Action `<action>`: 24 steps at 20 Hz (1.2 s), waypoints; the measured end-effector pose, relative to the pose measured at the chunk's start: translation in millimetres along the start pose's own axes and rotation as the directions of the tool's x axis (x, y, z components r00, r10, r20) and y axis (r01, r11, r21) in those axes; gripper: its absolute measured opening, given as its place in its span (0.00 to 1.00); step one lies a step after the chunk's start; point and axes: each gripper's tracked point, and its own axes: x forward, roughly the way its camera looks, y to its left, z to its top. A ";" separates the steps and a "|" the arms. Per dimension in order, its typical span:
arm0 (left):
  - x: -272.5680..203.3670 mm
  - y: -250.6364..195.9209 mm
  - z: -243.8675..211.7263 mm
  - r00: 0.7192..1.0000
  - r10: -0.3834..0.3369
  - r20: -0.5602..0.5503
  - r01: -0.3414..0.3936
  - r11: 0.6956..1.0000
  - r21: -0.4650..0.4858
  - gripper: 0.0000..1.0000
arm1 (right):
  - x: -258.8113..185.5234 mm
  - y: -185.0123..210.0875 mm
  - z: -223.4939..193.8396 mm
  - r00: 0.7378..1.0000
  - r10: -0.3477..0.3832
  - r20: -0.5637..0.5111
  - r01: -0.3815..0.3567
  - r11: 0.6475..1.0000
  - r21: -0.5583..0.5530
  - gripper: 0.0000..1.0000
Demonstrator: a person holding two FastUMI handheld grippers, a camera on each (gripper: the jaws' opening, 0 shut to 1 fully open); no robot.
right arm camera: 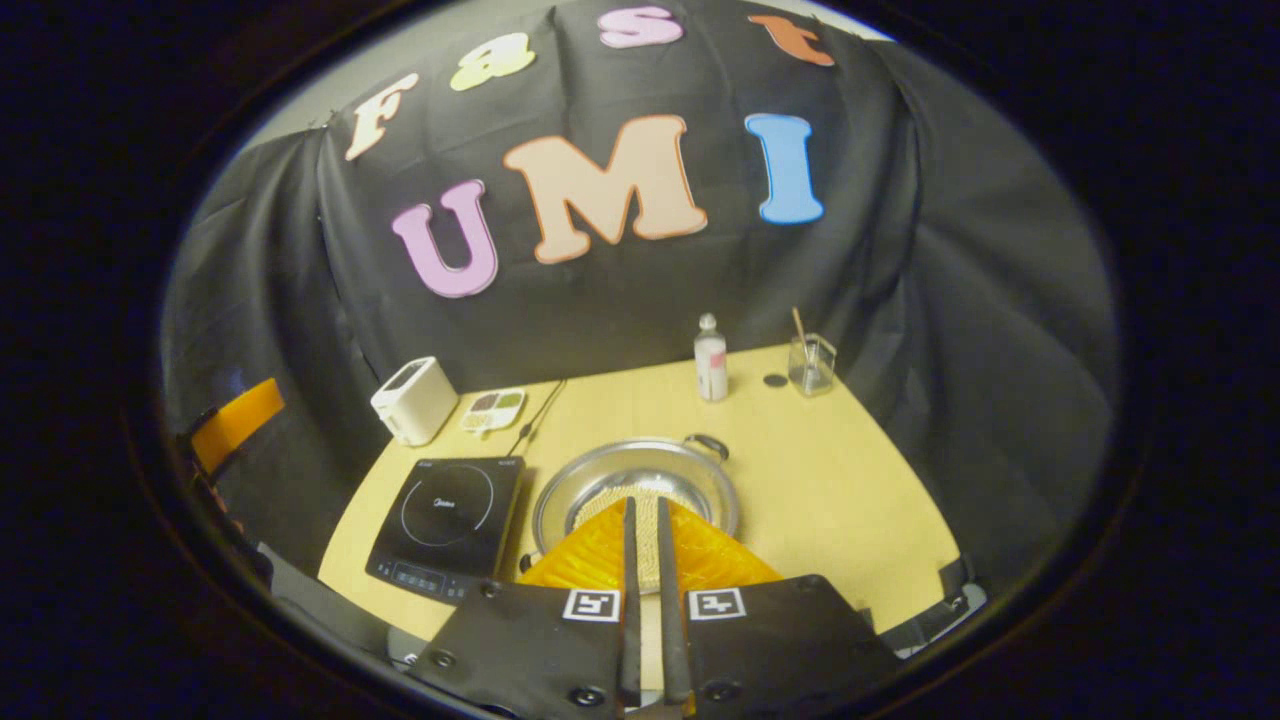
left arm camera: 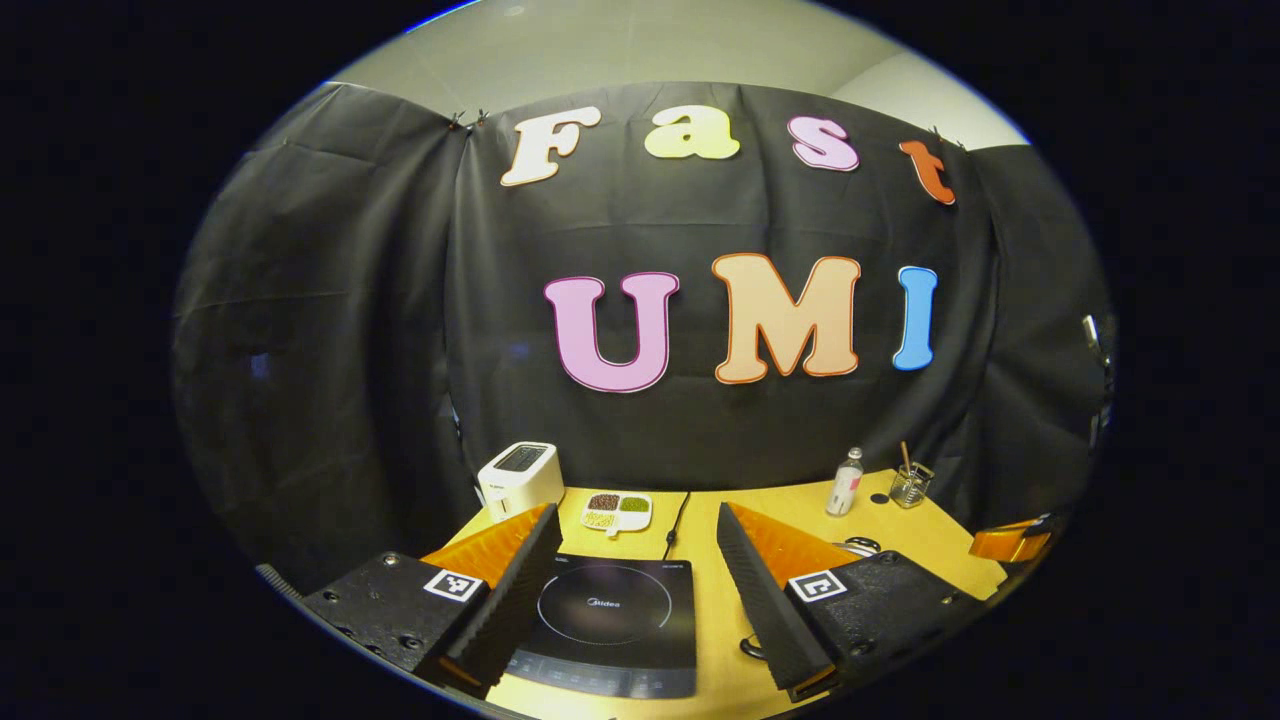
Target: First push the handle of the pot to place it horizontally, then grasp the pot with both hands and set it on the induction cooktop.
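A round steel pot (right arm camera: 700, 480) with something pale and grainy inside stands on the yellow table (right arm camera: 830, 480), just right of the black induction cooktop (right arm camera: 445, 520). One loop handle (right arm camera: 707, 445) points to the far right; the near one is hidden by my fingers. My right gripper (right arm camera: 646, 502) hovers over the pot's near side, fingers shut with nothing between them. My left gripper (left arm camera: 637, 512) stands open above the cooktop (left arm camera: 610, 620). A sliver of the pot (left arm camera: 860, 546) and a dark handle loop (left arm camera: 750, 648) peek past its right finger.
At the back of the table stand a white toaster (right arm camera: 413, 400), a divided dish (right arm camera: 492, 408), a small bottle (right arm camera: 710, 360) and a glass with a stick (right arm camera: 810, 362). The cooktop's cord (left arm camera: 678, 520) runs toward the back wall. The table's right edge is near.
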 end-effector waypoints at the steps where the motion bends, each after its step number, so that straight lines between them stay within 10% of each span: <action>1: 2.9 4.0 -3.7 1.000 -0.007 -0.008 0.007 1.000 -0.004 0.92 | 2.9 2.2 -12.9 0.999 -0.011 -0.036 0.011 1.000 0.010 0.11; 12: 11.5 42.7 -32.4 0.995 -0.092 -0.026 0.092 0.996 -0.010 0.92 | 34.8 35.8 -144.8 0.914 -0.076 -0.399 0.092 0.995 0.022 0.11; 24: 23.2 91.9 -70.1 0.991 -0.111 -0.076 0.109 0.994 -0.034 0.96 | 87.8 60.2 -190.1 0.836 -0.192 -0.515 0.198 0.979 -0.045 0.01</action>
